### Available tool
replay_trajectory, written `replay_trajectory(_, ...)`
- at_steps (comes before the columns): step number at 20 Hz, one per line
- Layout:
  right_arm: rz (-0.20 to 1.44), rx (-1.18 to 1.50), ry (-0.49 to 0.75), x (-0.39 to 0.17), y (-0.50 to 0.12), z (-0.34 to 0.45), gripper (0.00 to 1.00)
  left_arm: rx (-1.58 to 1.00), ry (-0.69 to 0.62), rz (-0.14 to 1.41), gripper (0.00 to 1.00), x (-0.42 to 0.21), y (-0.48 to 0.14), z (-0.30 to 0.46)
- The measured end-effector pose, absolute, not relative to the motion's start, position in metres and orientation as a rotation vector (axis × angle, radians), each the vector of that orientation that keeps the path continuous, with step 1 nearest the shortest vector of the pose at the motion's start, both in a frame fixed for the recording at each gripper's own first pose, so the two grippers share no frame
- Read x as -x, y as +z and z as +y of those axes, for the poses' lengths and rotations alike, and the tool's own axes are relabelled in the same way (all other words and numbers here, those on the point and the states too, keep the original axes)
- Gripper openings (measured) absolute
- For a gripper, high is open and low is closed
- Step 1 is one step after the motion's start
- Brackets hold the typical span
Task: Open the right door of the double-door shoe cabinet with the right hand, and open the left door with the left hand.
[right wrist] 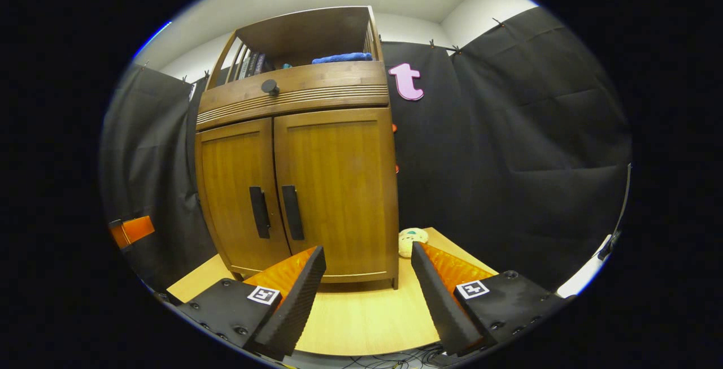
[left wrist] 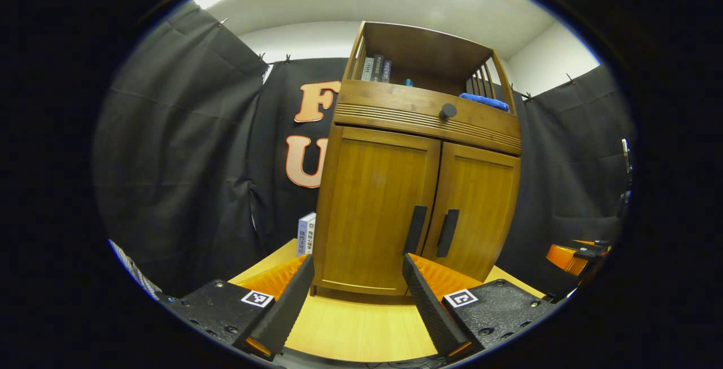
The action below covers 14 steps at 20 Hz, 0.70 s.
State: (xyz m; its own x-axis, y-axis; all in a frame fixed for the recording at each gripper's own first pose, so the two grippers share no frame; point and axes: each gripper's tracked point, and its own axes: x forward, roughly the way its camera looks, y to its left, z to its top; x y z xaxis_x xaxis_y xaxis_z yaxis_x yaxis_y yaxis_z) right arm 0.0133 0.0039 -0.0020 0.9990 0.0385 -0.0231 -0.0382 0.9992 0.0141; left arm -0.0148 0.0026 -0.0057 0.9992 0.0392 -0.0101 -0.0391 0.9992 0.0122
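A wooden shoe cabinet [left wrist: 418, 131] stands on a light wooden table, with both doors closed. In the left gripper view the left door [left wrist: 373, 211] and right door [left wrist: 477, 211] each carry a dark vertical handle, the left handle [left wrist: 417, 229] and the right handle [left wrist: 447, 233]. My left gripper [left wrist: 358, 267] is open, a short way in front of the left door. In the right gripper view the right door [right wrist: 339, 188] bears its handle [right wrist: 292, 212], beside the left door's handle [right wrist: 259, 212]. My right gripper [right wrist: 368, 256] is open, in front of the cabinet's right edge.
A drawer with a round knob [left wrist: 448, 111] sits above the doors. The open top shelf holds books [left wrist: 375, 69] and a blue cloth [left wrist: 484, 101]. A box [left wrist: 305, 234] leans left of the cabinet. A small plush toy [right wrist: 410, 241] lies to its right. The other gripper [left wrist: 573, 256] shows at far right.
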Motion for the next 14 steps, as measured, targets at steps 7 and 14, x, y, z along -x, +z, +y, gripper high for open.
replay_trajectory(7,0.028,0.008,0.116,-0.052,-0.002,0.059,0.98,-0.032,0.116,0.008,0.92,0.020,-0.002,0.049)
replay_trajectory(14,0.004,0.005,0.199,-0.103,0.009,0.121,0.90,-0.017,0.200,0.008,0.95,0.031,0.000,0.097)
